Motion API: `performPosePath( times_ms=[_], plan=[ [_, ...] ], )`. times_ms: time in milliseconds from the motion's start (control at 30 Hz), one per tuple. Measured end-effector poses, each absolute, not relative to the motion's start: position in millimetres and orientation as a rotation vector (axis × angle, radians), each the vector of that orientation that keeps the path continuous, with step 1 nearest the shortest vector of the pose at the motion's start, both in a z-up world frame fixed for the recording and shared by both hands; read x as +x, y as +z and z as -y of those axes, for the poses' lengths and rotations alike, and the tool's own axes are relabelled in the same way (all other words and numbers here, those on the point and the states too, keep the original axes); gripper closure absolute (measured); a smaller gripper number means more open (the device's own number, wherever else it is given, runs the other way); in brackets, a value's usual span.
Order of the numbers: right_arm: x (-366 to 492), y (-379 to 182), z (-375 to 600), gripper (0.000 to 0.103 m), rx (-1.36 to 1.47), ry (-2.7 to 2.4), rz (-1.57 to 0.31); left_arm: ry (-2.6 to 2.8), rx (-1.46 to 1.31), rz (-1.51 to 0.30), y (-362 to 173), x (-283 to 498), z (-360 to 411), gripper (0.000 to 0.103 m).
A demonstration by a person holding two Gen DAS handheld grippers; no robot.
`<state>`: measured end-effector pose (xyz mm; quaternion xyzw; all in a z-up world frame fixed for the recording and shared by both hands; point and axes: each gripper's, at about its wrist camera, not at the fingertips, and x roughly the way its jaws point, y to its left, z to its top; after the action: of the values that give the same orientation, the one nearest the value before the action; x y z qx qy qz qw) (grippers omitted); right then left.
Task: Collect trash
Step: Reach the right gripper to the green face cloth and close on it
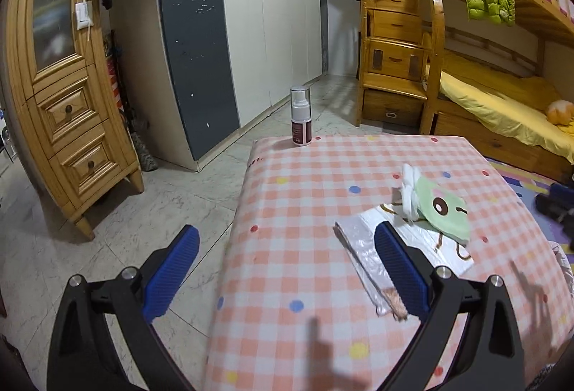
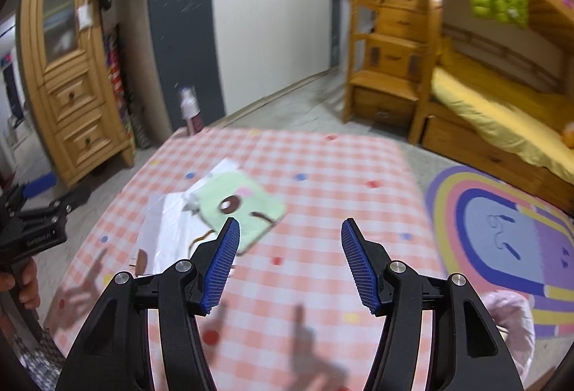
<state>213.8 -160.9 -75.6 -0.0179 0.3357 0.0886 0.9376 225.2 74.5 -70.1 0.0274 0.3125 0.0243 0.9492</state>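
A pink checked table (image 1: 305, 193) carries a heap of litter: a clear plastic wrapper (image 1: 362, 254), a crumpled white tissue (image 1: 409, 193) and a green cartoon-face pouch (image 1: 443, 208) on a white sheet. My left gripper (image 1: 286, 229) is open wide over the table's left edge, its right finger above the wrapper and nothing between the pads. My right gripper (image 2: 290, 222) is open over bare cloth, just right of the pouch (image 2: 240, 208) and wrapper (image 2: 161, 229). The right wrist view also shows a hand holding the left gripper (image 2: 36, 229) at the far left.
A spray bottle (image 1: 300, 118) stands at the table's far left corner. Beyond it are a wooden cabinet (image 1: 68, 97), a grey-and-white wardrobe (image 1: 233, 32) and a bunk bed (image 1: 502, 97). A rainbow rug (image 2: 502, 222) lies right of the table, with something pale pink (image 2: 509, 315) by the near right corner.
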Motion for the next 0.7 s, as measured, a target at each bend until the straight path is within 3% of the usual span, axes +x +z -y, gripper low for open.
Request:
performPosePath(
  times_ms=[567,700],
  plan=[
    [291,-131,107,0.043,-0.124,0.248,-0.901,-0.031,-0.054,-0.799,-103,269,-75,0.008],
    [286,-134,103,0.055,-0.150,0.266,-0.913,-0.033,-0.048,-0.802,-106,265,-76,0.008]
  ],
)
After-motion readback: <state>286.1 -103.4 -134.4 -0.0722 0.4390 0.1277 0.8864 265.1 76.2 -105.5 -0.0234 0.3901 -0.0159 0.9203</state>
